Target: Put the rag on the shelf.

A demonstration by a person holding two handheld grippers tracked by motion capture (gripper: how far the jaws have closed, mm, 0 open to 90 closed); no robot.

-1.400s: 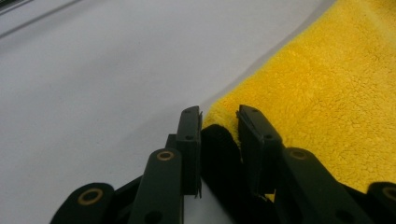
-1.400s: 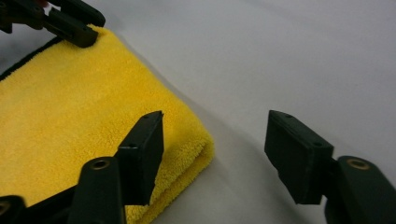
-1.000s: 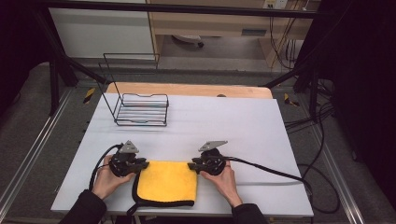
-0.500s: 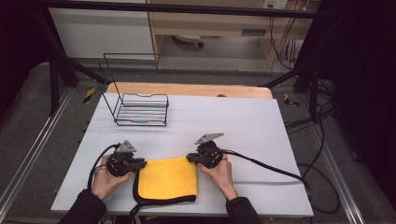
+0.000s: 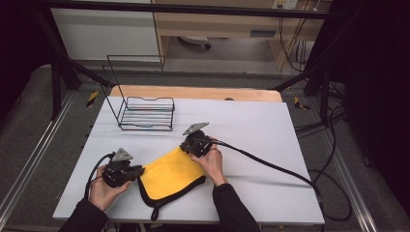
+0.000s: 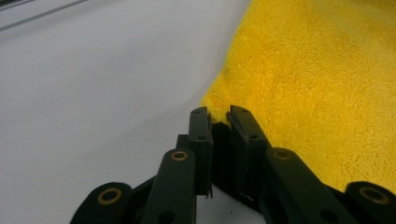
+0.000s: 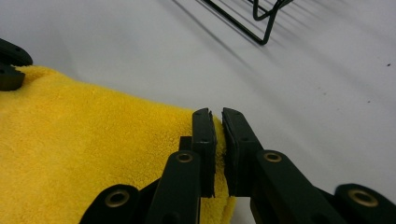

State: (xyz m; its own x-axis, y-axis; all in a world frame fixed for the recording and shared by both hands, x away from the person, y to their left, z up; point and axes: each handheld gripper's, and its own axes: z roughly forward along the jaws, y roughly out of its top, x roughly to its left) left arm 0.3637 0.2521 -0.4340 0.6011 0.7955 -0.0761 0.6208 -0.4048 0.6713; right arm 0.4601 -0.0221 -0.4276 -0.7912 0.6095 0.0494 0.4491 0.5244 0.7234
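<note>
A yellow cloth (image 5: 169, 174) with a black hem lies on the white table (image 5: 270, 125), pulled out slantwise between my two grippers. My left gripper (image 5: 138, 172) is shut on the cloth's near-left corner; in the left gripper view the jaws (image 6: 219, 116) pinch the cloth's (image 6: 317, 70) edge. My right gripper (image 5: 184, 149) is shut on the far corner, and in the right gripper view the cloth (image 7: 93, 140) is clamped between the jaws (image 7: 215, 114). The left gripper's tip (image 7: 9, 65) shows at the cloth's other end there.
A black wire rack (image 5: 145, 113) stands at the far left of the table, also seen in the right gripper view (image 7: 252, 18). A wooden board (image 5: 193, 92) runs along the far edge. The right gripper's cable (image 5: 270, 166) trails across the table to the right.
My right gripper has moved away from the person, toward the rack, taking the cloth's corner with it. The cloth has gone from square to slanted and lifted at that end. The left gripper stayed put.
</note>
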